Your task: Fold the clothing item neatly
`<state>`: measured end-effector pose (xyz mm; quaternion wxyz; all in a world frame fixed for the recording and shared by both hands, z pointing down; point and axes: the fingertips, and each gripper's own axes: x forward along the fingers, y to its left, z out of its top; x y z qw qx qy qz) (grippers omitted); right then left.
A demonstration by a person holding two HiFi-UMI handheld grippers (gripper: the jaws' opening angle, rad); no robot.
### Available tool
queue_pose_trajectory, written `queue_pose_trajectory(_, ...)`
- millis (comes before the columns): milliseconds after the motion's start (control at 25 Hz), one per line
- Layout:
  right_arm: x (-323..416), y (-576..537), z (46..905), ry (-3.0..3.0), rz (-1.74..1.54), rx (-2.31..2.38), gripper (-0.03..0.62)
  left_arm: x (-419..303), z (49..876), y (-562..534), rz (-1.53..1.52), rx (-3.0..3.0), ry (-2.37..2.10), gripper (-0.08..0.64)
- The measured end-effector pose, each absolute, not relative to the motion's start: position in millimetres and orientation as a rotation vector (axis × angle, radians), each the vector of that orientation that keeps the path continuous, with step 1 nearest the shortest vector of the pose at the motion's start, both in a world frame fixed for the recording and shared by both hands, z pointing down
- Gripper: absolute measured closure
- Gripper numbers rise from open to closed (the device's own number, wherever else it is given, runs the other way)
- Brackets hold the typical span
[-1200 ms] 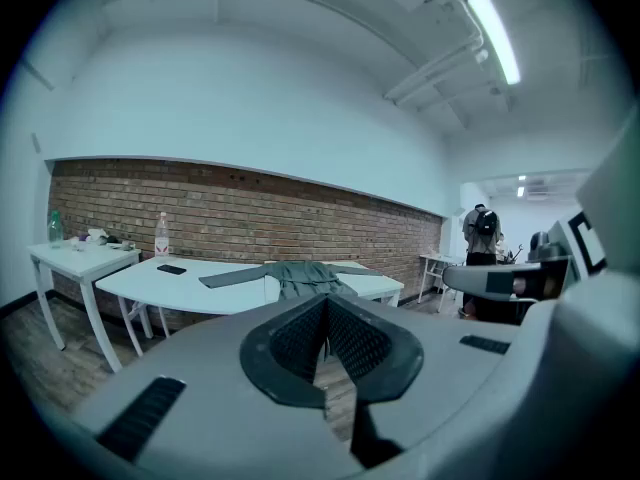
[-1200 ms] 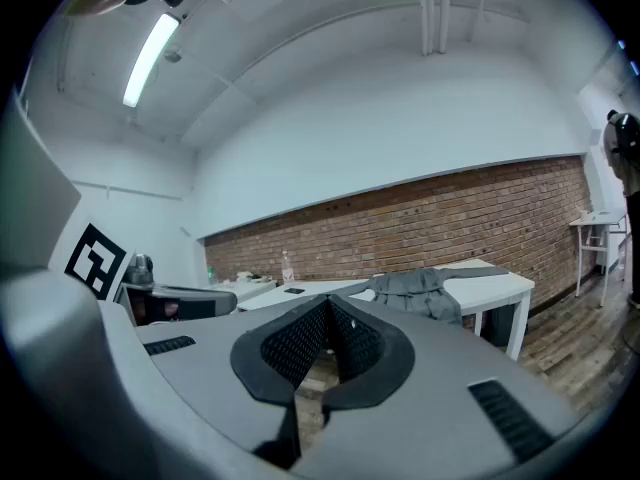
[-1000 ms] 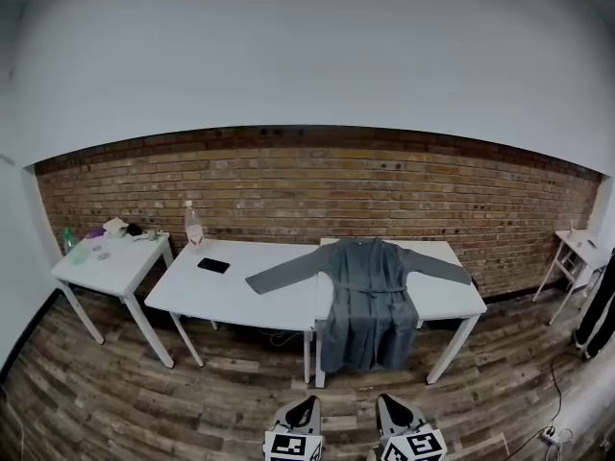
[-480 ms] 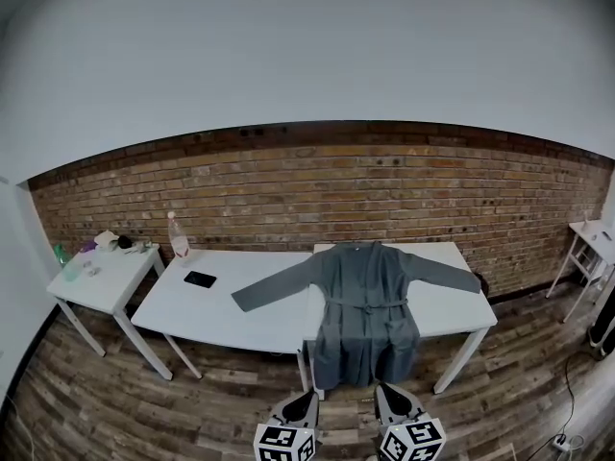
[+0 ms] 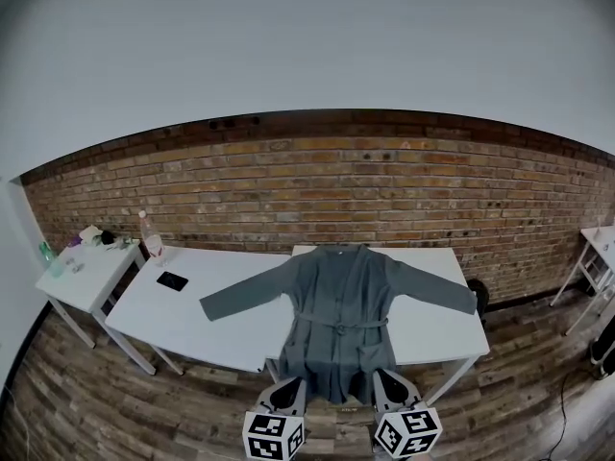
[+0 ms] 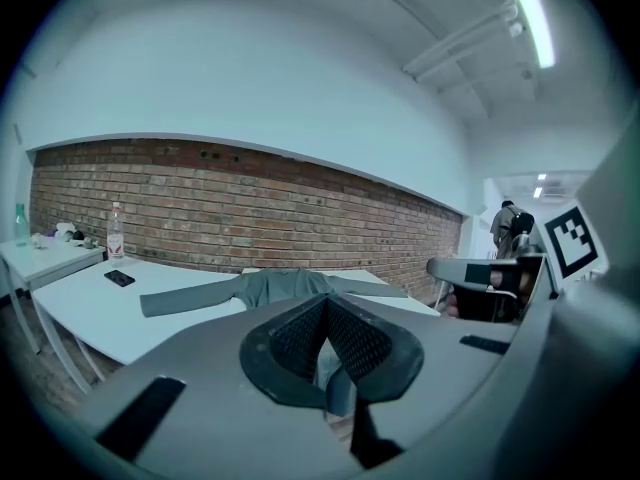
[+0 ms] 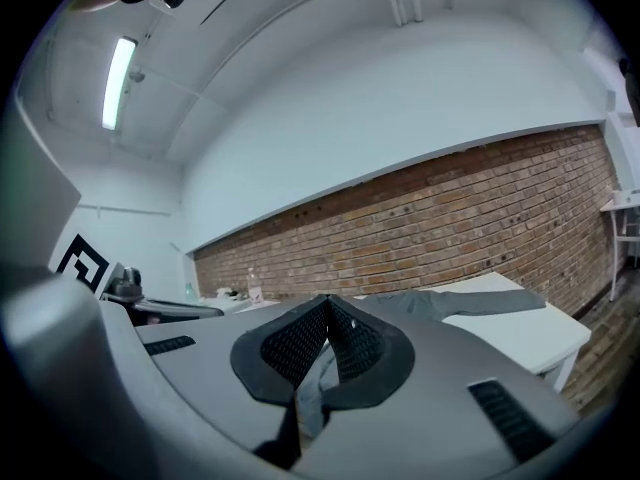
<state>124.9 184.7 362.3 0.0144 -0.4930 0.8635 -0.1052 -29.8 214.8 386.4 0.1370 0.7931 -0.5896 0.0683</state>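
Two grippers were in your hands: left gripper [image 5: 291, 384] and right gripper [image 5: 391, 384], each with jaws closed together on nothing, side by side near the hanging hem. One grey robe [image 5: 338, 310] lay spread on the white table [image 5: 428, 327], sleeves outstretched, hem draped over the near edge. One black phone [image 5: 172, 280] and one bottle [image 5: 151, 239] sat well to its left.

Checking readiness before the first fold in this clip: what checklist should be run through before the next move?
1. Grey long-sleeved robe spread flat on the white tables, sleeves out: ok.
2. Whole robe on the tabletop: not ok, the hem hangs over the front edge.
3. Left gripper jaws open for a grasp: not ok, shut.
4. Right gripper jaws open for a grasp: not ok, shut.
5. Black phone and clear bottle apart from the nearer sleeve: ok.
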Motion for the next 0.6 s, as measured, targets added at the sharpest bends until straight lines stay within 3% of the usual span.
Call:
queue_pose_trajectory(200,149.3,130.2,367.7,2.695,-0.361,-1.553,0.591,-12.1,397.4,175.5,0.231,2.25,-1.727,0.565)
queue_pose_trajectory(600,111.7,52.5,393.1,2.798,-0.356,-1.51,0.591,-30.4,413.2,88.6,0.265,2.258,-1.756,0.565)
